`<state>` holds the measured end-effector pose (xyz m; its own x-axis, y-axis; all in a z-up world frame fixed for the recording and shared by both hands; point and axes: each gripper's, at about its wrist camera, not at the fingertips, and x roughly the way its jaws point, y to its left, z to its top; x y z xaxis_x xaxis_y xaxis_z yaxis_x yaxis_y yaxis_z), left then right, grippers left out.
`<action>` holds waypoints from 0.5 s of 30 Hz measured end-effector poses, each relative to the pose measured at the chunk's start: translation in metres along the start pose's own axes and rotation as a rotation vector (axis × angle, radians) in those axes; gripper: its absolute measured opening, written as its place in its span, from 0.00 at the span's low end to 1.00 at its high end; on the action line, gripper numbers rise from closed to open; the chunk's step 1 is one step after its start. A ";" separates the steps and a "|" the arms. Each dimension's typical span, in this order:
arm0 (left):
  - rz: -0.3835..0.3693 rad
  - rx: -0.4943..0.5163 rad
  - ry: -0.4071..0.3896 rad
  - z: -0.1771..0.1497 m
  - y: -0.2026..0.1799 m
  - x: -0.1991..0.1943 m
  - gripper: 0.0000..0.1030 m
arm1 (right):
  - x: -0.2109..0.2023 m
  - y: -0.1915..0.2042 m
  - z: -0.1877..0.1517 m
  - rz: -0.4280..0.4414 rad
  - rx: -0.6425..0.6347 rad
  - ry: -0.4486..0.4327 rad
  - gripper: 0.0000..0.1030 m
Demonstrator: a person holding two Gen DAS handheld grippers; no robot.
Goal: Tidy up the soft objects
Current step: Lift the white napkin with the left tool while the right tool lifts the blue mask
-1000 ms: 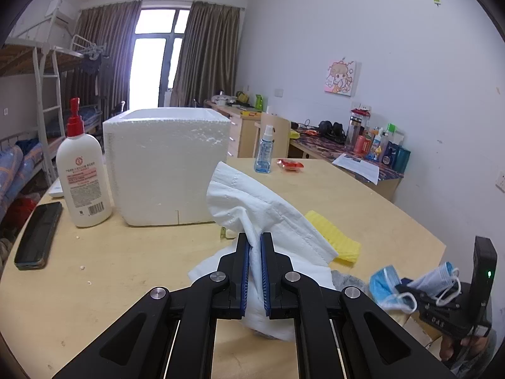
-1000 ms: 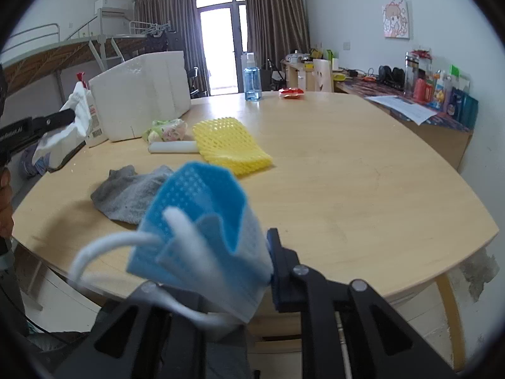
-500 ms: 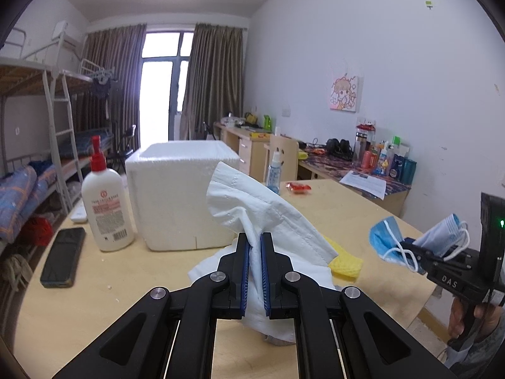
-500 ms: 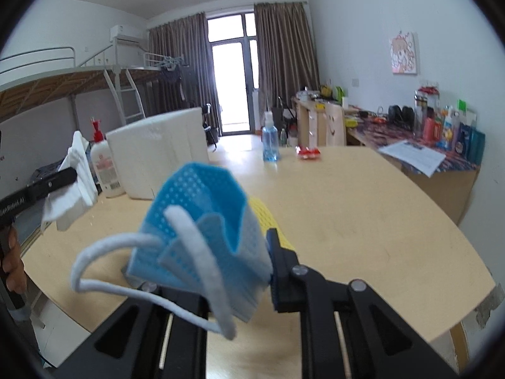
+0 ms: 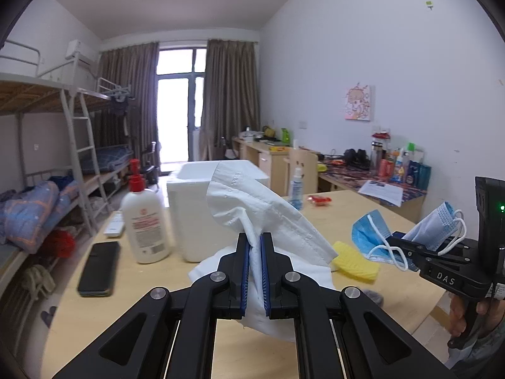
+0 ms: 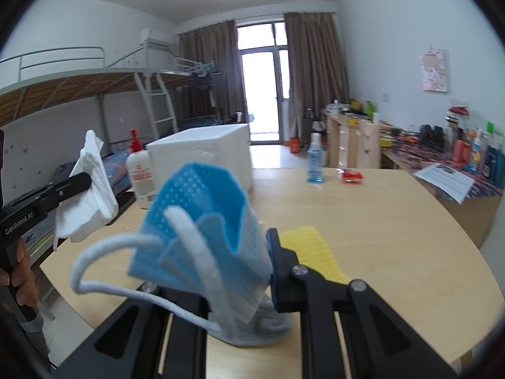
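Carrying two soft items above the wooden table (image 5: 347,211); both are off the surface.

Largest first: white foam box (image 5: 202,208) stands open-topped at the table's far left, just beside a lotion bottle (image 5: 143,221) with a red pump. Probably the drop-off bin, judged only from the task.

White tissue (image 5: 262,218): clenched between the pads of the left gripper (image 5: 255,271), pinched near its middle, one flap standing above the jaws, the rest hanging below. Very light, limp, tears easily; a mid-sheet pinch suits it, but loose ends will drag over the box rim.

Blue face mask (image 6: 202,221): grasped by the right gripper (image 6: 249,268), crumpled, ear loops (image 6: 104,252) dangling free to the left. Light, springy, pleated fabric; holding the body rather than a loop keeps it from swinging. Loops could snag on a jaw at release.

Yellow mesh cloth (image 6: 311,252) lies flat on the table near the right gripper, a grey cloth (image 6: 271,325) partly hidden under the mask. Both not yet collected.

Smaller: black phone (image 5: 99,268), spray bottle (image 6: 314,162).
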<state>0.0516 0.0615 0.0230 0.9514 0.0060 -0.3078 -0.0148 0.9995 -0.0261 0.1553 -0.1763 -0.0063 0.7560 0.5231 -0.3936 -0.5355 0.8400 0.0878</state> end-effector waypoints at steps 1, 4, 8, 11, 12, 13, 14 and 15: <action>0.011 0.000 -0.004 0.000 0.003 -0.003 0.07 | 0.002 0.004 0.001 0.012 -0.006 0.002 0.19; 0.042 0.006 -0.015 -0.001 0.010 -0.012 0.07 | 0.007 0.020 0.003 0.055 -0.032 0.002 0.19; 0.075 0.008 -0.024 -0.001 0.017 -0.021 0.07 | 0.010 0.036 0.007 0.100 -0.060 -0.005 0.19; 0.095 0.001 -0.018 -0.002 0.022 -0.022 0.07 | 0.012 0.048 0.010 0.127 -0.079 -0.007 0.19; 0.101 -0.006 -0.013 -0.003 0.025 -0.021 0.07 | 0.013 0.050 0.011 0.135 -0.083 -0.005 0.19; 0.105 -0.008 -0.010 -0.003 0.026 -0.021 0.07 | 0.014 0.053 0.011 0.142 -0.091 -0.003 0.19; 0.109 -0.011 -0.008 -0.004 0.028 -0.020 0.07 | 0.016 0.056 0.013 0.145 -0.097 -0.001 0.19; 0.114 -0.015 -0.005 -0.004 0.030 -0.019 0.07 | 0.018 0.058 0.015 0.149 -0.102 0.002 0.19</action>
<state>0.0318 0.0908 0.0242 0.9449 0.1197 -0.3048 -0.1275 0.9918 -0.0058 0.1432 -0.1158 0.0058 0.6648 0.6403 -0.3847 -0.6769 0.7342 0.0523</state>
